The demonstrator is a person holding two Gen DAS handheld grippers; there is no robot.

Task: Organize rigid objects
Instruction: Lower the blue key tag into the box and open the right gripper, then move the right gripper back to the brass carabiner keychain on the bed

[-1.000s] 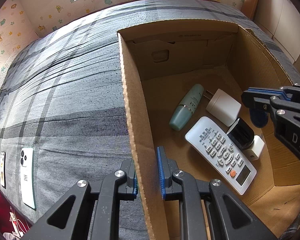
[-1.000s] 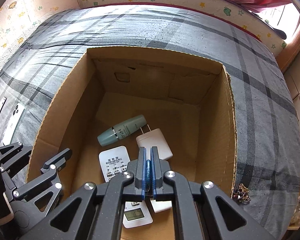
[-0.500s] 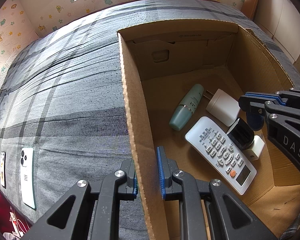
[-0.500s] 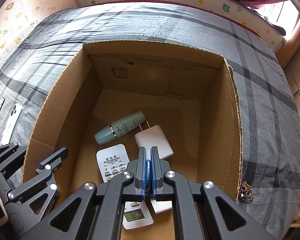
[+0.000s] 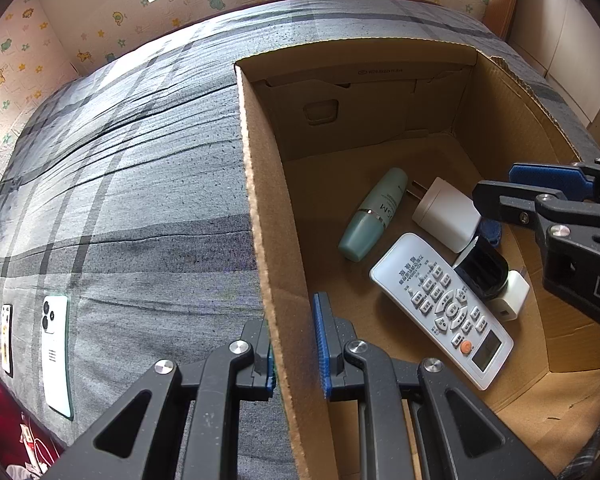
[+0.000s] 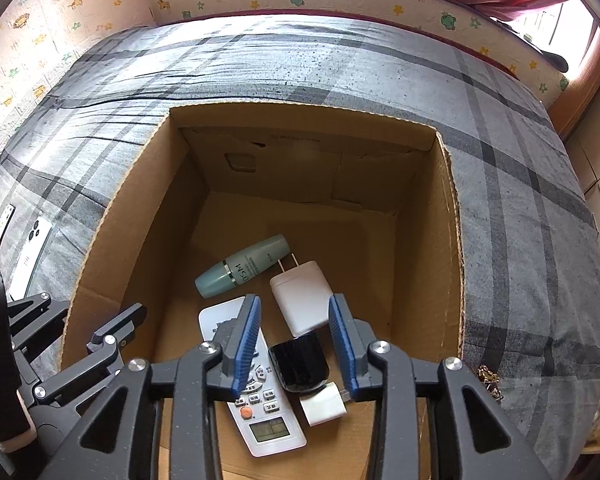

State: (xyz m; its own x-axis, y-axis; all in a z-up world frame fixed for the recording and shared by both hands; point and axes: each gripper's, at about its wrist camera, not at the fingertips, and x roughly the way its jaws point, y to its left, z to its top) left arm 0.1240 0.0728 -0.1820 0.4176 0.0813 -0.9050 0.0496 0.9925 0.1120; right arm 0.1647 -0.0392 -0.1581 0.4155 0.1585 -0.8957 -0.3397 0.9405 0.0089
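The right gripper [image 6: 295, 342] hangs wide open and empty over the box [image 6: 456, 264], directly above a black cup-like object [image 6: 300, 364] that leans on the white remote [image 6: 266, 420] and a small white plug [image 6: 324, 402]. Beyond lie a white charger [image 6: 300, 300], prongs out, and a teal bottle [image 6: 242, 266] on its side. The left view alone shows the left gripper [image 5: 294, 340] straddling the box's wall without visibly pinching it, a small blue object [image 5: 490, 230] behind the charger, and two phones [image 5: 54, 354] on the plaid bed [image 5: 140, 200].
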